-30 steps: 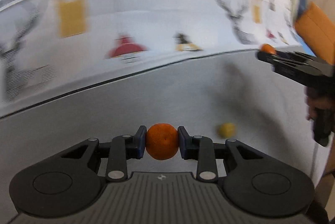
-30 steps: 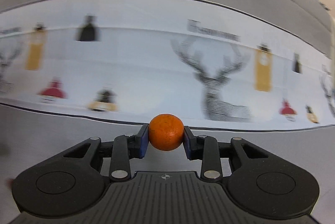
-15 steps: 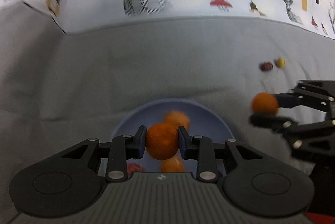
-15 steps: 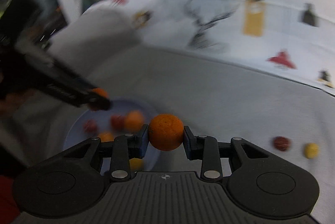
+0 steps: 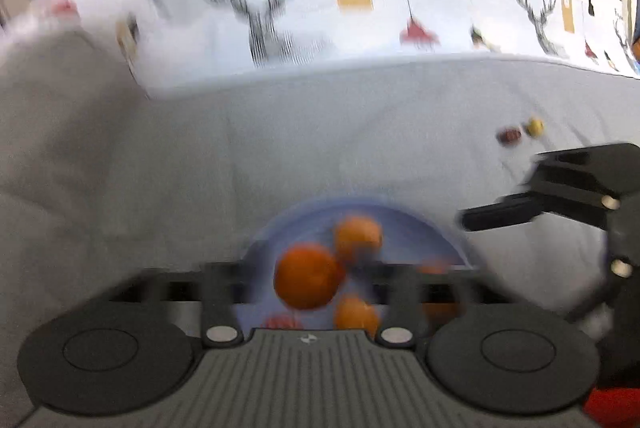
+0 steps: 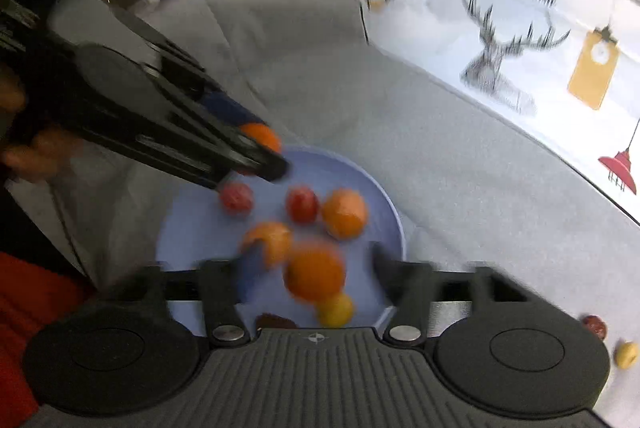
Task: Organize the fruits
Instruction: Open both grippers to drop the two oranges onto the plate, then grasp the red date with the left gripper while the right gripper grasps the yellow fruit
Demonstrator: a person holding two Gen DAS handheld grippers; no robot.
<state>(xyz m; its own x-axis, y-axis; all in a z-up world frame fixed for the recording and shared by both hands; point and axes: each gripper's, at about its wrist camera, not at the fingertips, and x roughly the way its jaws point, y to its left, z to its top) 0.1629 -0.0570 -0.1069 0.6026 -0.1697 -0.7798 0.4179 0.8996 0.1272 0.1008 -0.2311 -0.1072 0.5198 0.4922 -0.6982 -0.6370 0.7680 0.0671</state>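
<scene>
A pale blue plate on grey cloth holds several oranges and small red fruits, and it also shows in the left wrist view. My left gripper has its jaws spread wide, and a blurred orange is loose between them above the plate. My right gripper is also spread open, with a blurred orange loose between its fingers over the plate. In the right wrist view the left gripper reaches over the plate's far rim with an orange at its tip.
A small dark red fruit and a small yellow fruit lie on the grey cloth to the right of the plate. A white printed cloth with deer lies beyond. A red garment is at the lower left.
Both grippers have opened over the plate and let go of their oranges, which are now blurred and loose between the spread fingers. The right gripper has moved closer over the plate.
</scene>
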